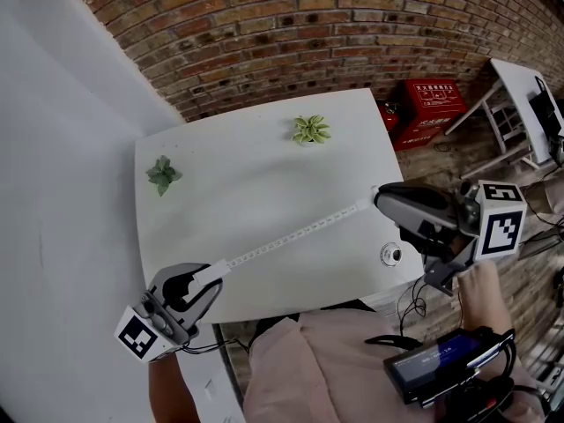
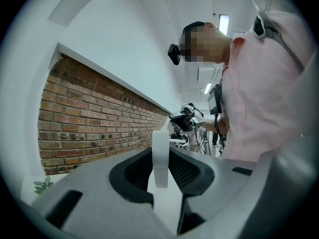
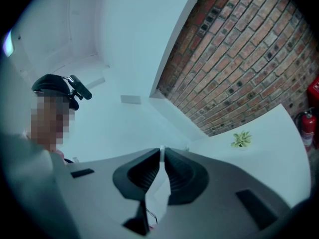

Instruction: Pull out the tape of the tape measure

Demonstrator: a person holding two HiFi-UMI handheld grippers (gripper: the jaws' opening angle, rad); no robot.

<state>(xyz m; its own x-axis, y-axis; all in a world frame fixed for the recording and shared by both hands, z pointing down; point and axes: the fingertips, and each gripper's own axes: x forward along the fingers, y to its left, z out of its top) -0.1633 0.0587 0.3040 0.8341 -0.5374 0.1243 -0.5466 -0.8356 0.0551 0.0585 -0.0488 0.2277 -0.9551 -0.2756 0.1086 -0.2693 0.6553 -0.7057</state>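
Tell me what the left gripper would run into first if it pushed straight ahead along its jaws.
Probably the right gripper: the left gripper points along the stretched tape straight at it, with only air over the table between; depth is unclear.

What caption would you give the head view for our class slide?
Left gripper grips the tape measure, right gripper pinches its tape, drawn out over the white table.

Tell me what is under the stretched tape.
Only bare white table shows under the tape; the small round thing sits clear of it. The table below its ends is covered by the left gripper, gripping the case, and the right gripper, gripping the tape.
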